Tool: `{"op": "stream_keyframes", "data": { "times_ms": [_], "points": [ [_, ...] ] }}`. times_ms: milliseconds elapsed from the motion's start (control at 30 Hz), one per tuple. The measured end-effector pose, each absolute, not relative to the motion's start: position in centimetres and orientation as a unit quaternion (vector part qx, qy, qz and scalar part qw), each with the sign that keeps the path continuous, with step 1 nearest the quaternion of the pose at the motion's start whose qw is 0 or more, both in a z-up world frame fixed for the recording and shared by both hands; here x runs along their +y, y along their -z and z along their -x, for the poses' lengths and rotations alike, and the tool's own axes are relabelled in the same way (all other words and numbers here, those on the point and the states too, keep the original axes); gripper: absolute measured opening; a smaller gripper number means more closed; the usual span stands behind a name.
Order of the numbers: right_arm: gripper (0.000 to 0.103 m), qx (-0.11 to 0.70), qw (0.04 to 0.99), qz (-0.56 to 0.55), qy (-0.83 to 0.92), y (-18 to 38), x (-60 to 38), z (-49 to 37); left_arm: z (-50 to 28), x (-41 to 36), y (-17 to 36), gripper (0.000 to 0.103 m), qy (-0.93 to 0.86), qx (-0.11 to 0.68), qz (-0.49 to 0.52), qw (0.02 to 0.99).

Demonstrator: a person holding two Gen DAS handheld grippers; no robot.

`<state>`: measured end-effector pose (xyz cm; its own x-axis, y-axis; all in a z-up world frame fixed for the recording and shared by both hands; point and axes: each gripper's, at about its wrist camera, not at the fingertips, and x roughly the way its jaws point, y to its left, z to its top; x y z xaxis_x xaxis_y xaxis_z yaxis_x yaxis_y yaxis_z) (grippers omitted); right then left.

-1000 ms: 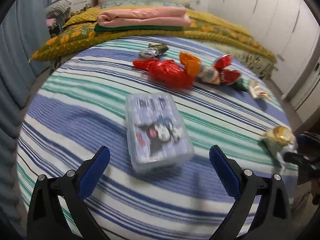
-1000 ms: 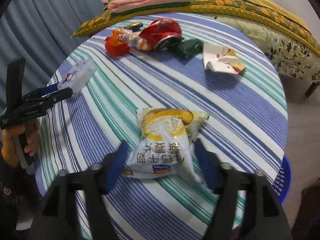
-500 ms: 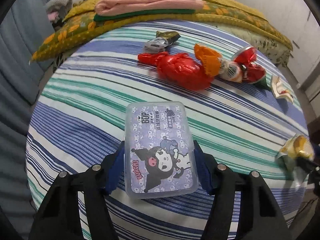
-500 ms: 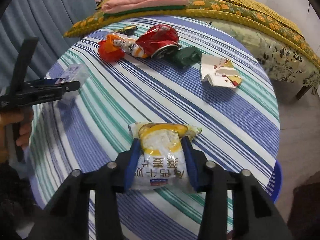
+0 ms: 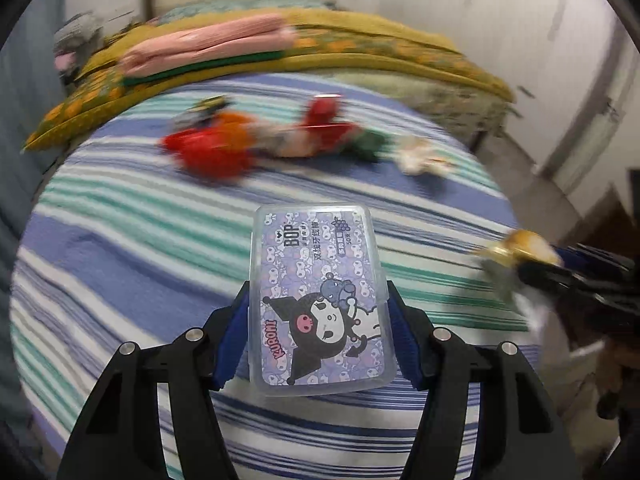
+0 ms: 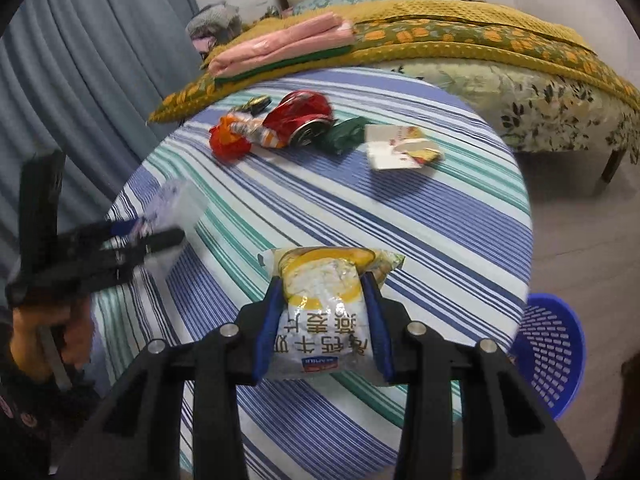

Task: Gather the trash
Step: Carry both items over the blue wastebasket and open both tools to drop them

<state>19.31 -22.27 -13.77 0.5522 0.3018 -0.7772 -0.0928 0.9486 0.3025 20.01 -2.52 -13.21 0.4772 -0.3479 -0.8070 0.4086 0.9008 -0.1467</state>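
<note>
My left gripper [image 5: 318,312] is shut on a clear plastic box with a purple cartoon label [image 5: 318,300] and holds it above the striped table [image 5: 120,216]. My right gripper [image 6: 324,304] is shut on a yellow and white snack wrapper [image 6: 326,312], lifted off the table [image 6: 440,216]. The left gripper with the box also shows blurred in the right wrist view [image 6: 160,224]. Several pieces of trash lie at the table's far side: a red wrapper [image 6: 228,144], a crushed red can [image 6: 304,116], a green wrapper [image 6: 344,134] and a white paper carton [image 6: 400,148].
A blue plastic basket [image 6: 548,352] stands on the floor at the table's right edge. A bed [image 6: 480,52] with a yellow cover and folded pink cloth [image 6: 276,44] lies behind the table. Grey curtains [image 6: 80,60] hang at the left.
Both grippers closed on their items, the left on the box and the right on the snack wrapper, then lifted them off the table. The left view is swinging and blurred.
</note>
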Motion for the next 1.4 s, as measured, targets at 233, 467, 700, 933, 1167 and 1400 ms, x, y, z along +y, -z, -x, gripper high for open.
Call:
{"op": "stream_keyframes", "data": {
  "times_ms": [233, 467, 700, 933, 1167, 1400],
  "points": [
    [0.039, 0.432, 0.889, -0.144, -0.044, 12.6, -31.4, -15.8, -16.4, -13.4, 11.8, 0.062, 0.312, 0.448, -0.043, 0.837],
    [0.039, 0.443, 0.879, -0.168, 0.049, 15.2, -41.6, -13.3, -14.7, -24.8, 12.4, 0.062, 0.37, 0.453, -0.066, 0.808],
    [0.039, 0.463, 0.859, -0.198, 0.097, 19.4, -47.6, -12.6, -14.8, -33.4, 16.3, 0.062, 0.391, 0.475, -0.089, 0.784],
    [0.039, 0.471, 0.842, -0.235, 0.119, 23.1, -51.2, -13.0, -15.4, -37.8, 21.0, 0.063, 0.383, 0.476, -0.125, 0.782],
    [0.039, 0.47, 0.828, -0.281, 0.125, 25.2, -53.9, -13.1, -16.4, -40.8, 23.8, 0.063, 0.389, 0.502, -0.124, 0.762],
    [0.066, 0.459, 0.825, -0.304, 0.127, 25.7, -55.1, -13.1, -16.4, -42.8, 26.3, 0.077, 0.397, 0.505, -0.138, 0.754]
  ]
}}
